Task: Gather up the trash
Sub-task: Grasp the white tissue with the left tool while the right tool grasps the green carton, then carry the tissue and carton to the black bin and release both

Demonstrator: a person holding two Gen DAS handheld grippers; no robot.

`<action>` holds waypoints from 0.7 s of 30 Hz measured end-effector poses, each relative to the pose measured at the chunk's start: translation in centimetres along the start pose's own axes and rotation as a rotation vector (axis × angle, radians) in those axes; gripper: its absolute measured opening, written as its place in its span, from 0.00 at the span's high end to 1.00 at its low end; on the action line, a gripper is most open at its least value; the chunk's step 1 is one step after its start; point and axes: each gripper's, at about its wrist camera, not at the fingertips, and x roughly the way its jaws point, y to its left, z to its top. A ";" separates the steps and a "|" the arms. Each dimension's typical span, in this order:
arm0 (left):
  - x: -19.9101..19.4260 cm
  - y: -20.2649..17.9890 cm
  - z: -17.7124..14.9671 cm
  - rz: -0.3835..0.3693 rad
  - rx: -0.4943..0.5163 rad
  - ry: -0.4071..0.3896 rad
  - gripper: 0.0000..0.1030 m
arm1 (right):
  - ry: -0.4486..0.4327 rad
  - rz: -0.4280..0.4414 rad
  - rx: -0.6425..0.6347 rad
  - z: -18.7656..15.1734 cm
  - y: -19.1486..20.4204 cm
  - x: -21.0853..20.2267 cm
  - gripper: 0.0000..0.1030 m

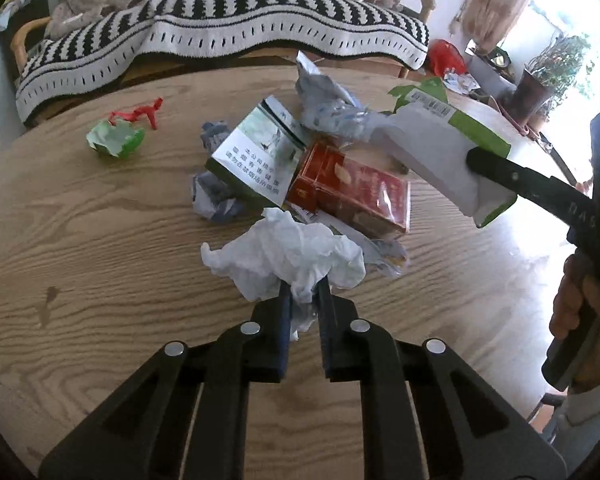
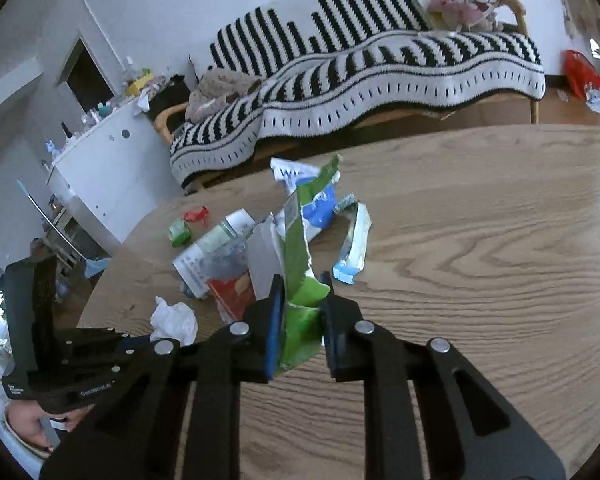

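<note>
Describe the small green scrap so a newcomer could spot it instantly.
Start at the wooden table, on the edge nearest the striped sofa. Apart from the main trash pile lies a crumpled green scrap, with a red twisted wrapper just behind it. It is the only loose green piece lying alone.

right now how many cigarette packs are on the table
2, side by side in the middle of the pile on the table: a green and white pack propped at a tilt, and a red pack lying flat to its right. Others may be hidden under the paper.
</note>
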 end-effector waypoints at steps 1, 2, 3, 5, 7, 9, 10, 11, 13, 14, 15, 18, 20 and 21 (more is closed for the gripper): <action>-0.3 -0.1 -0.1 0.000 0.001 -0.003 0.89 | -0.004 -0.002 -0.003 0.0 0.2 -0.4 0.83; -0.6 -0.1 -0.2 0.000 0.002 -0.006 0.89 | -0.010 -0.004 -0.005 0.0 0.3 -0.9 0.83; -1.1 -0.3 -0.3 0.006 0.003 -0.012 0.89 | -0.019 -0.006 -0.005 0.0 0.5 -1.5 0.83; -1.9 -0.3 -0.4 0.024 -0.006 -0.031 0.89 | -0.037 -0.014 -0.007 0.1 0.8 -2.8 0.83; -2.6 -0.3 -0.3 0.027 -0.015 -0.045 0.89 | -0.046 -0.026 -0.008 -0.2 0.9 -3.9 0.83; -3.1 -0.2 -0.3 0.027 -0.018 -0.050 0.89 | -0.036 -0.045 -0.005 -0.6 0.9 -4.2 0.83; -3.3 -0.3 -0.4 0.028 -0.018 -0.050 0.89 | -0.028 -0.043 -0.001 -0.8 0.7 -4.3 0.83; -3.6 -0.3 -0.5 0.029 -0.018 -0.051 0.89 | -0.022 -0.044 0.007 -1.1 0.5 -4.4 0.83; -4.0 -0.2 -0.5 0.035 -0.018 -0.057 0.89 | -0.019 -0.047 0.009 -1.6 0.5 -4.7 0.83; -4.2 -0.1 -0.6 0.039 -0.020 -0.058 0.89 | -0.021 -0.050 0.007 -1.8 0.4 -5.0 0.83; -4.3 0.1 -0.5 0.036 -0.023 -0.058 0.89 | -0.020 -0.052 0.007 -2.0 0.4 -5.1 0.83; -5.1 0.1 -0.8 0.010 -0.031 -0.064 0.89 | -0.008 -0.049 0.003 -2.6 0.4 -5.0 0.83; -5.7 -0.1 -1.0 -0.017 -0.029 -0.068 0.89 | -0.003 -0.045 -0.011 -3.0 0.4 -5.0 0.83; -6.0 -0.3 -1.2 -0.021 -0.028 -0.074 0.89 | 0.003 -0.058 -0.020 -3.4 0.3 -5.0 0.83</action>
